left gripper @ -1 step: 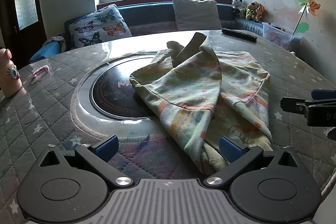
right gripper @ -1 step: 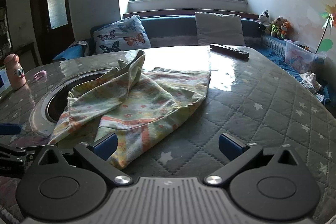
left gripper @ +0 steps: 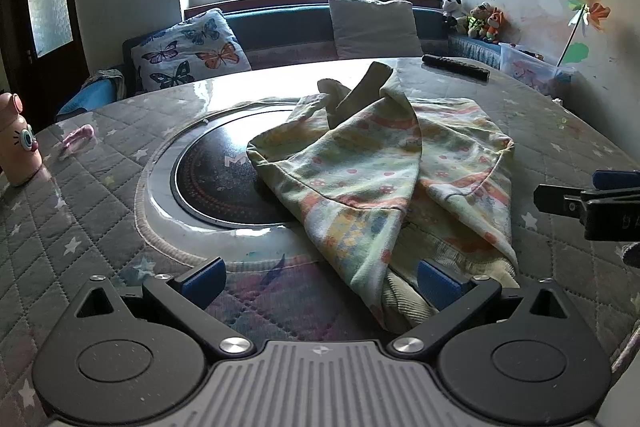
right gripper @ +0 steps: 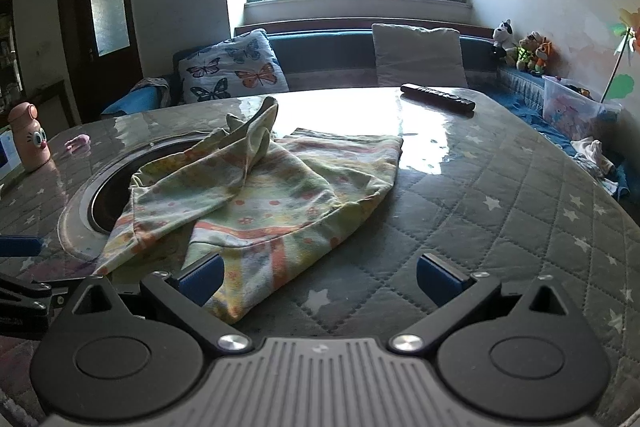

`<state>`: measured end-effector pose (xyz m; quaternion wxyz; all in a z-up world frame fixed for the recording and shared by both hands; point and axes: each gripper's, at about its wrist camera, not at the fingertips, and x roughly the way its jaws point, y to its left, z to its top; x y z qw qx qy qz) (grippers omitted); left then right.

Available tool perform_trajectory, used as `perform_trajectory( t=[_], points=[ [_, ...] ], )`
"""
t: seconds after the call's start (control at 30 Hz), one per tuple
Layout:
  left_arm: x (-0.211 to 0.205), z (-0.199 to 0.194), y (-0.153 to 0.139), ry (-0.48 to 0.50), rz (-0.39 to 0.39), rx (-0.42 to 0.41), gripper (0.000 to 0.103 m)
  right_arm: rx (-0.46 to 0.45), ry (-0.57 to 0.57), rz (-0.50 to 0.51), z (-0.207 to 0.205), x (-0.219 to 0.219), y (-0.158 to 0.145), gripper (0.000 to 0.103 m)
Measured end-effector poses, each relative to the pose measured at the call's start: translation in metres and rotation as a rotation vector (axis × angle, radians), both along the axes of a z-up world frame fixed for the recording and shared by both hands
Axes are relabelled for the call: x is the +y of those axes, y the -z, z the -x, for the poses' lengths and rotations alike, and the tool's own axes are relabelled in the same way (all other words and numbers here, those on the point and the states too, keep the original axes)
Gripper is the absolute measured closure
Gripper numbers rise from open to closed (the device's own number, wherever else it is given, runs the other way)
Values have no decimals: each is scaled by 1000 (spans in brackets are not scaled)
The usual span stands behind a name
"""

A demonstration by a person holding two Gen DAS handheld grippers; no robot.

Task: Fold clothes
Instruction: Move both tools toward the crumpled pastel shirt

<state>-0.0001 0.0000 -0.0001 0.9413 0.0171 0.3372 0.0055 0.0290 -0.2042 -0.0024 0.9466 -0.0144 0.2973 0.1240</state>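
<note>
I look across a round tabletop [left gripper: 100,227] covered in grey quilted cloth with white stars, under a clear glossy sheet.

At the far left edge stands a pink bottle [left gripper: 18,151] with cartoon eyes, upright. Just right of it, further back, lies a small pink object [left gripper: 78,137], too small to identify.

Next comes a dark round plate [left gripper: 216,179] set into the middle of the tabletop, ringed by a pale rim.

My left gripper [left gripper: 320,281] sits low at the near edge, tilted down toward the tabletop. Its blue-padded fingers [left gripper: 204,279] are spread as wide as they go and hold nothing. The right-hand pad is just beside the near tip of the garment; whether it touches, I cannot tell.

The garment [left gripper: 360,179] lies crumpled in the middle of the tabletop, a pale yellow-green fabric with orange and pink print. Its left part overlaps the dark plate, and one twisted piece sticks up at the back.

My right gripper [right gripper: 320,281] is also low at the near edge, to the right of the left one. Its fingers [right gripper: 440,279] are fully spread and empty. The left pad sits just beside the garment's [right gripper: 260,203] near corner; the right pad is over bare quilted cloth.

Far back on the right lies a black remote [right gripper: 438,98], well apart from the garment.
</note>
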Motion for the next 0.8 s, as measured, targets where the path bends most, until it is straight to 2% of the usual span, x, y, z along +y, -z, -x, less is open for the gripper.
perform_trajectory(
  t=[0.17, 0.37, 0.8],
  points=[
    [0, -1, 1, -2, 2, 7, 0, -15, -5, 4, 8, 5, -4, 0],
    [1, 3, -5, -7, 9, 12, 0, 10, -16, -3, 5, 8, -1, 0],
    [-1, 3, 3, -3, 3, 17, 0, 33, -41, 15, 5, 14, 6, 0]
  ],
)
